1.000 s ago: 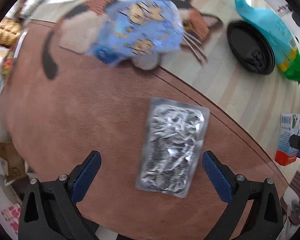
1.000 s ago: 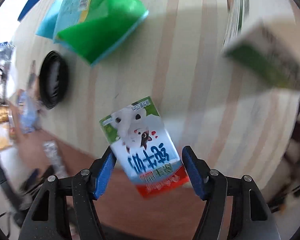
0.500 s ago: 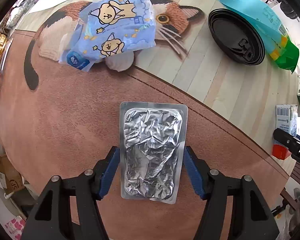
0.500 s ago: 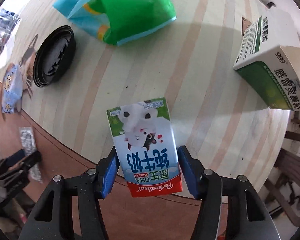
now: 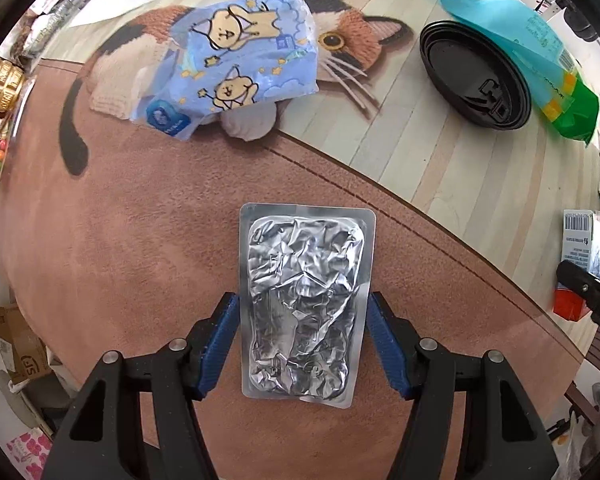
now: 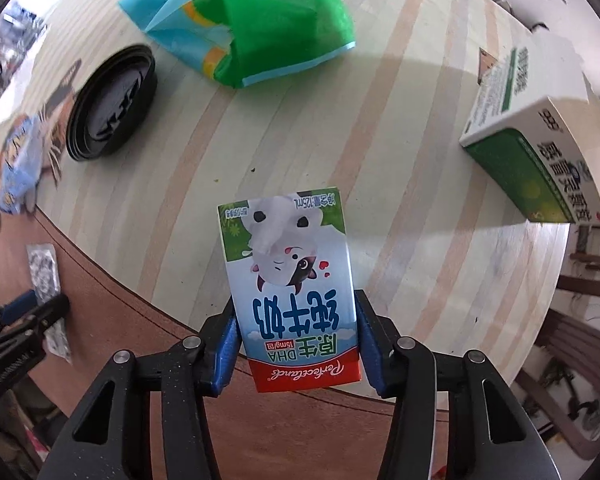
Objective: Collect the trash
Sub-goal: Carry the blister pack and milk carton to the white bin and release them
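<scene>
Left wrist view, nearest: the left gripper (image 5: 303,346) points down at the brown part of the surface (image 5: 140,240), its jaws clamped on the long edges of a crumpled silver foil blister pack (image 5: 305,304) that lies flat between the blue pads. Beyond the pack, on a cat-shaped mat (image 5: 352,44), rests a blue wrapper printed with cartoon animals (image 5: 240,64). Far right lies a black lid (image 5: 474,76), with a teal and green bag (image 5: 540,60) overlapping its far edge.

Right wrist view, nearest: the right gripper (image 6: 297,344) points down over the boundary between the brown and pale striped parts of the surface; its jaws have just been closing and now press both sides of a small milk carton (image 6: 296,296), cow print and red base toward the camera. Near left, the left gripper and the foil pack are visible. Farther off on the pale stripes: the black lid (image 6: 112,108) at left, the teal and green bag (image 6: 260,24) at far centre, and a green and white box (image 6: 540,152) at right, well apart from the carton
</scene>
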The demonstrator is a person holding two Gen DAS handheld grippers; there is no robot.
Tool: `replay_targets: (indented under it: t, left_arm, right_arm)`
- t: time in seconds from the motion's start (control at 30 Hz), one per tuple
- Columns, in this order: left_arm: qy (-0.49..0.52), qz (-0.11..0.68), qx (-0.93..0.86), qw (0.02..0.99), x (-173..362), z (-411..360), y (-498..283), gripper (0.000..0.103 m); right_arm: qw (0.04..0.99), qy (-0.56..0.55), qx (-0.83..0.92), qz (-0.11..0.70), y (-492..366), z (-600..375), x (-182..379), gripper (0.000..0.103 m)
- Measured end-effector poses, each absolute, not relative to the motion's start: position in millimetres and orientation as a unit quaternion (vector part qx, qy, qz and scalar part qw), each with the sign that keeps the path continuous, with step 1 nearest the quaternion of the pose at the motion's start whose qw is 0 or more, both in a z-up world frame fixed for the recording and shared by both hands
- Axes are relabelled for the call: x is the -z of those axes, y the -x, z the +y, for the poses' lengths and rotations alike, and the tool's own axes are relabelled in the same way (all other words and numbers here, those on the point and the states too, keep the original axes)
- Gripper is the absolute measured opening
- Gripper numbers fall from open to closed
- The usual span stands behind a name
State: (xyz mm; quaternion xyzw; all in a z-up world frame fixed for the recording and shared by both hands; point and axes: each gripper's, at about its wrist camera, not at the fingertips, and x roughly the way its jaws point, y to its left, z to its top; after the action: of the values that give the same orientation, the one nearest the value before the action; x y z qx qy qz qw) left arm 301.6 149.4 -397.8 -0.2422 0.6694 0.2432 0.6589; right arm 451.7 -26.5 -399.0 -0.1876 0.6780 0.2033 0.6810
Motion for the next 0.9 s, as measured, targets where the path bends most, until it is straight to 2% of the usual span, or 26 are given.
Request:
replay_targets:
  t: [0.5, 0.73, 0.9]
  left_arm:
    - [0.262, 0.59, -0.285, 0.709, 301, 145, -254, 0.062]
    - [0.279, 0.53, -0.305, 0.74, 245, 144, -186, 0.062]
    - [0.3, 0.489, -0.323, 0.752, 221, 137, -114, 0.062]
  right_arm:
    - [0.681, 0.175, -0.286, 0.651, -395, -15, 338, 0.053]
    - [0.684, 0.178, -0.34, 0.62, -344, -3, 288, 0.053]
    - [0.683, 0.179, -0.375, 0.601, -269, 8, 267, 0.053]
